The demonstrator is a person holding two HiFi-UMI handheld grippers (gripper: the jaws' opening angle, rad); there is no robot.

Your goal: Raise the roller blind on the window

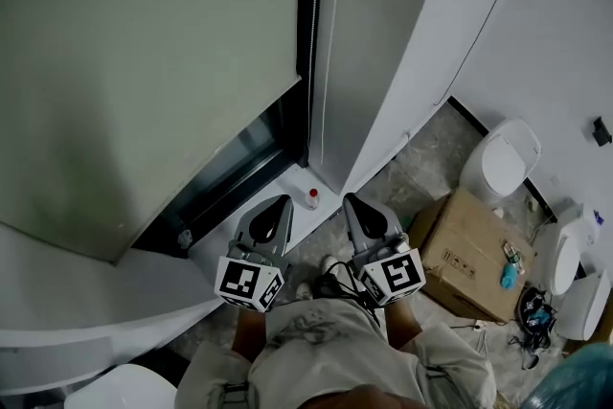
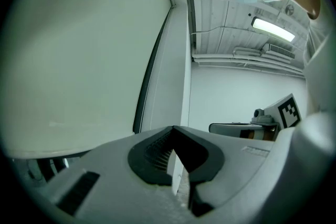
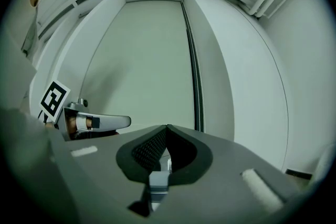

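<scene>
The roller blind (image 1: pixel 144 62) hangs low over the window, straight ahead. The left gripper (image 1: pixel 276 206) and right gripper (image 1: pixel 351 202) point level toward it, jaws clenched on nothing (probably held ready), the thin cord (image 1: pixel 320 62) at its right edge not yet taken.

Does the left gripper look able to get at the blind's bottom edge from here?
Probably yes: only open space lies between the left gripper and the roller blind bottom edge. Its jaws are shut and empty.
</scene>
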